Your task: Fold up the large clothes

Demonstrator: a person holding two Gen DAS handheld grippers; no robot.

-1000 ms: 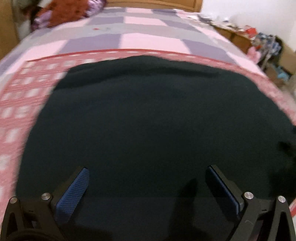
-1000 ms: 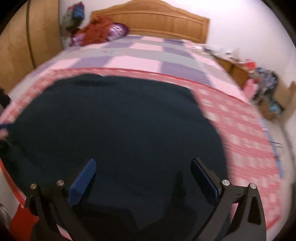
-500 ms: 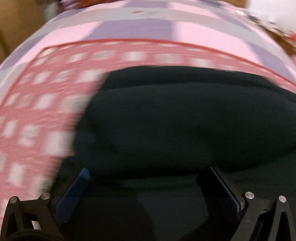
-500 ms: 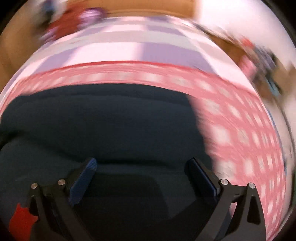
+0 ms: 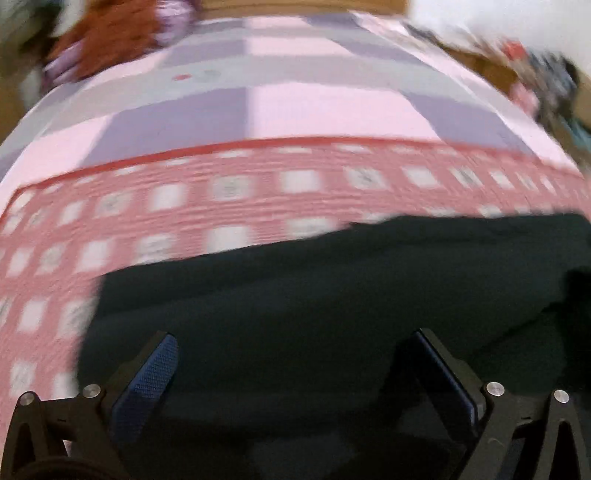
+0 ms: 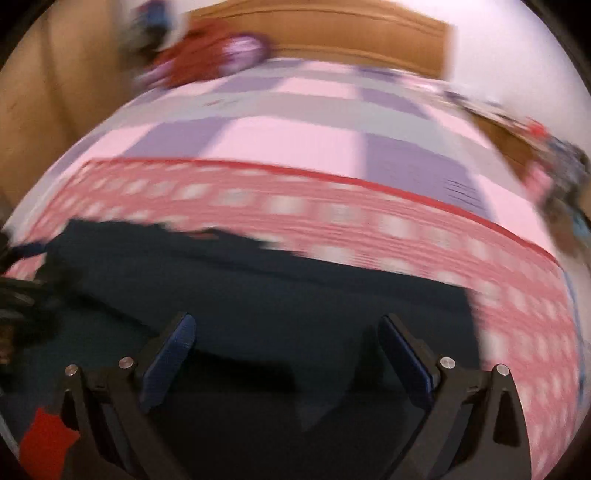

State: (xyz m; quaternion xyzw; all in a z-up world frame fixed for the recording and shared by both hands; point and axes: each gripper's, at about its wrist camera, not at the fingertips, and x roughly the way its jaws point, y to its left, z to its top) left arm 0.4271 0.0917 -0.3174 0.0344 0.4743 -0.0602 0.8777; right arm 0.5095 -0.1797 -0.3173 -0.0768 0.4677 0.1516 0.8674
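On my far left, the red-and-white checked blanket (image 5: 155, 206) is running out to the bed's edge, blurred by motion, and beyond it the pink and lilac quilt (image 5: 325, 110) is stretching toward the wooden headboard (image 6: 332, 33). A heap of rust-red and purple fabric (image 5: 110, 44) is sitting up in the bed's far left corner.

My left gripper (image 5: 291, 365) is hovering over the dark garment (image 5: 332, 295), its fingers standing wide apart with nothing between the blue pads (image 5: 147, 380). The garment is lying on the checked blanket, and its far edge is running across the left wrist view from low on the left to higher on the right.

Moving over to the right wrist view, the same dark garment (image 6: 277, 306) is filling the lower half of the picture, with a fold line showing just ahead of the fingers. My right gripper (image 6: 284, 347) is also spread wide and holding nothing; I am seeing cloth below and between the pads (image 6: 166, 362), though the blur is keeping me from telling whether they are touching it.

At the far right, a cluttered low shelf (image 6: 554, 166) is standing beside the bed against the white wall.
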